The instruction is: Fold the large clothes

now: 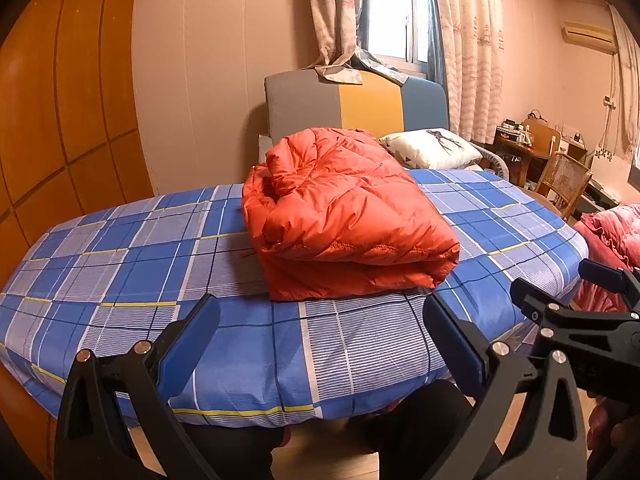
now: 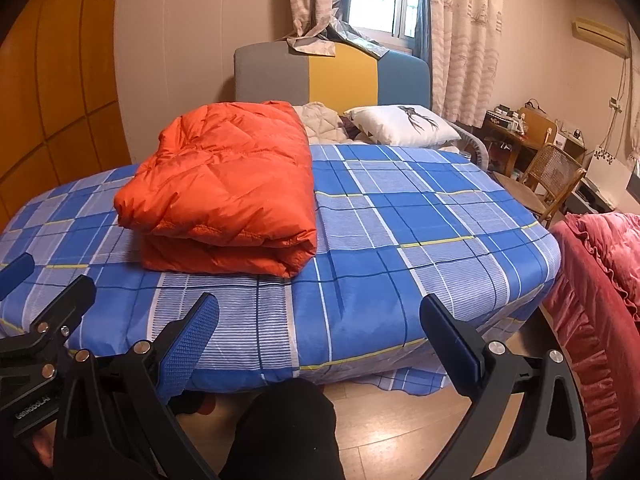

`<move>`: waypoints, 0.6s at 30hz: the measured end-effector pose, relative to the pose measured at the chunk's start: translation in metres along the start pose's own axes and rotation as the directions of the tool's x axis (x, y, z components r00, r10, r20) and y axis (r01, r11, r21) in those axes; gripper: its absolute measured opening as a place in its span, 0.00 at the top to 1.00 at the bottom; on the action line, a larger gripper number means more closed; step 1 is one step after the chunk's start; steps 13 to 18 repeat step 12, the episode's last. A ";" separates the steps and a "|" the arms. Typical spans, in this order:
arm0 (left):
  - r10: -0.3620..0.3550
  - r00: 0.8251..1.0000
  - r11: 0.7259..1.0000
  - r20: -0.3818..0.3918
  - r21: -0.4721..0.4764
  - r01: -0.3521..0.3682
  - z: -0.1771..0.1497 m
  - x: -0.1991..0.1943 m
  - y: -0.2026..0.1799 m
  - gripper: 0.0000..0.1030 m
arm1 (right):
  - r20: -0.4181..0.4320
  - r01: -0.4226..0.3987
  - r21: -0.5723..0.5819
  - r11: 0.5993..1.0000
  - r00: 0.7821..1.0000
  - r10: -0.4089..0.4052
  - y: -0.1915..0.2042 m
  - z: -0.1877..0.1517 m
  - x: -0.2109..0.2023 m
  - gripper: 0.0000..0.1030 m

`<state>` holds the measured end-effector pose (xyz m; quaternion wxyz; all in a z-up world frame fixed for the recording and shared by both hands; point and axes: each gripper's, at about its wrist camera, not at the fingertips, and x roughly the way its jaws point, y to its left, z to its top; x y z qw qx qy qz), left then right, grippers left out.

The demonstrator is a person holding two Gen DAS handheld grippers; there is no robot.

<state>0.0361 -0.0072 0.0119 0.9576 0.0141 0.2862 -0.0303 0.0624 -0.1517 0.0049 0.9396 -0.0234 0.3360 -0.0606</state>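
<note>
An orange puffy down jacket (image 1: pixel 344 216) lies folded into a thick rectangular bundle on the bed's blue plaid sheet (image 1: pixel 120 264). In the right wrist view the same jacket (image 2: pixel 228 188) sits left of centre on the sheet (image 2: pixel 420 220). My left gripper (image 1: pixel 320 320) hangs open over the bed's near edge, short of the jacket, holding nothing. My right gripper (image 2: pixel 320 320) is open too, near the foot of the bed and to the right of the jacket. Each gripper shows at the edge of the other's view.
A white pillow (image 1: pixel 432 148) and a grey-yellow-blue headboard (image 1: pixel 356 100) stand at the far end. A pink ruffled blanket (image 2: pixel 600 280) lies to the right of the bed. A wicker chair (image 2: pixel 552 176) and a cluttered desk (image 2: pixel 516 128) stand beyond. Orange wardrobe panels (image 1: pixel 60 100) line the left.
</note>
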 end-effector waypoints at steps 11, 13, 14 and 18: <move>0.009 1.000 1.000 -0.026 -0.002 -0.009 -0.003 0.005 0.001 0.02 | -0.004 -0.001 0.002 1.000 1.000 0.001 0.000 -0.001 0.002 0.03; 0.009 1.000 1.000 -0.027 -0.004 -0.009 -0.003 0.005 0.001 0.02 | -0.004 -0.002 0.002 1.000 1.000 0.002 0.000 -0.001 0.002 0.03; 0.009 1.000 1.000 -0.027 -0.004 -0.009 -0.003 0.005 0.001 0.02 | -0.004 -0.002 0.002 1.000 1.000 0.002 0.000 -0.001 0.002 0.03; 0.009 1.000 1.000 -0.027 -0.004 -0.009 -0.003 0.005 0.001 0.02 | -0.004 -0.002 0.002 1.000 1.000 0.002 0.000 -0.001 0.002 0.03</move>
